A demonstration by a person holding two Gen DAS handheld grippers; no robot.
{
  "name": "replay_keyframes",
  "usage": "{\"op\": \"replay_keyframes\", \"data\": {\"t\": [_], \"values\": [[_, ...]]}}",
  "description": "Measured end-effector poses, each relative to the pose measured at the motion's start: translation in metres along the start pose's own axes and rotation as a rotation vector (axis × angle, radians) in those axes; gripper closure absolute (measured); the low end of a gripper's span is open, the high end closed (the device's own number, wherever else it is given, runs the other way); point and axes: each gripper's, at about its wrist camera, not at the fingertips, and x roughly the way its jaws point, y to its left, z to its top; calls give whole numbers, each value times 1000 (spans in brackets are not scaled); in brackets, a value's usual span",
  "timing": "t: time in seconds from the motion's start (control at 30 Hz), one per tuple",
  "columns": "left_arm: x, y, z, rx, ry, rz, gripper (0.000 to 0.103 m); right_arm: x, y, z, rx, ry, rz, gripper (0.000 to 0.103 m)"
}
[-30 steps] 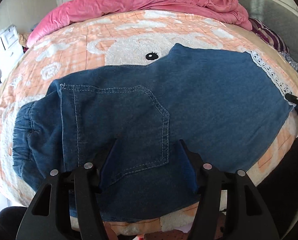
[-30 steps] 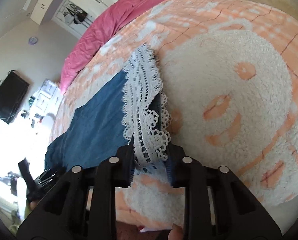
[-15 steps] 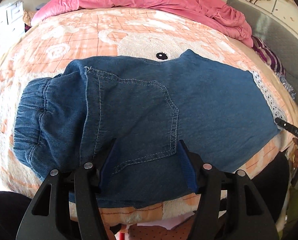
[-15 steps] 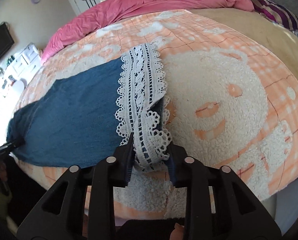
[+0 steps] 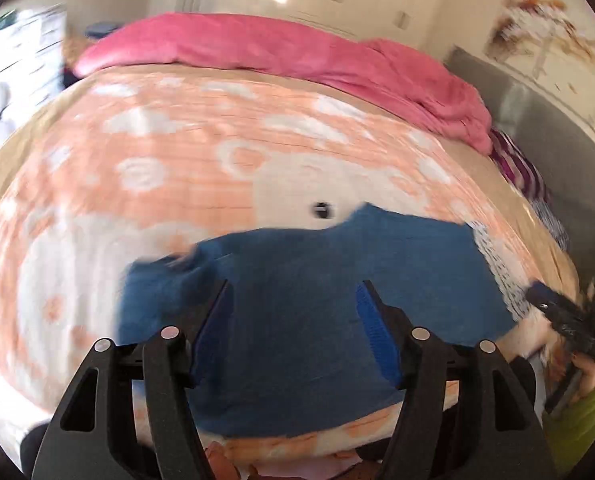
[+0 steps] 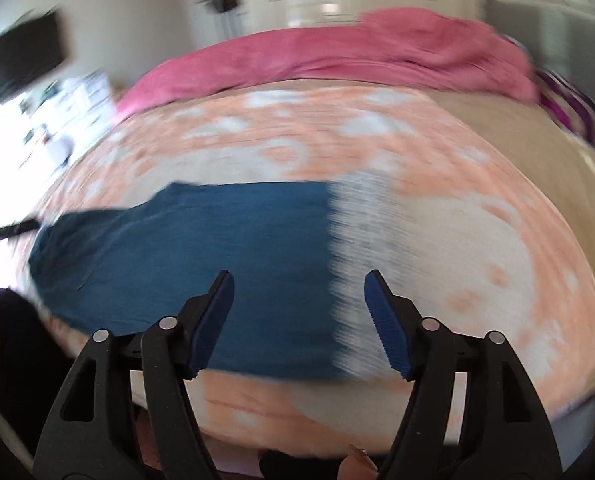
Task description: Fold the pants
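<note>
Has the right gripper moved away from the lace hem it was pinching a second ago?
Yes. The right gripper has backed up off the lace hem, which now lies flat on the orange blanket; its jaws have just been opening, nothing between them.

One pair of blue denim pants [image 5: 317,300] is counted, laid flat, with one white lace hem band [image 6: 357,264] at its leg end. One orange-and-white blanket [image 5: 169,168] is noted beneath, and one pink quilt [image 5: 281,52] bunched at the far side. Two grippers are recorded: left gripper [image 5: 293,292], right gripper [image 6: 297,280]. One wall-mounted dark screen [image 6: 21,64] is seen.
</note>
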Motion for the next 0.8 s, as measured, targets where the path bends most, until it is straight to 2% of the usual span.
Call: {"op": "replay_keyframes", "data": {"t": [0.03,0.17,0.27,0.33,0.4,0.47,0.53,0.67,0.8], "values": [[11,-11,6,23,17,-26,37,4,9,4,-30,6,14,42],[62,-29,17,63,119,-45,37,44,67,21,-158,70,138,41],[96,-15,14,37,182,-16,37,75,92,32,-207,118,163,37],[105,0,9,28,197,6,37,96,97,39,-220,146,137,34],[105,10,7,21,195,9,38,115,95,43,-212,175,109,32],[101,19,9,-13,180,-17,38,133,83,43,-179,220,40,31],[97,25,10,-22,160,5,40,142,69,41,-142,245,-10,25],[91,31,10,-26,150,44,41,137,27,34,-40,239,-21,25],[95,24,8,17,156,91,42,135,13,28,-4,222,-23,26]]}}
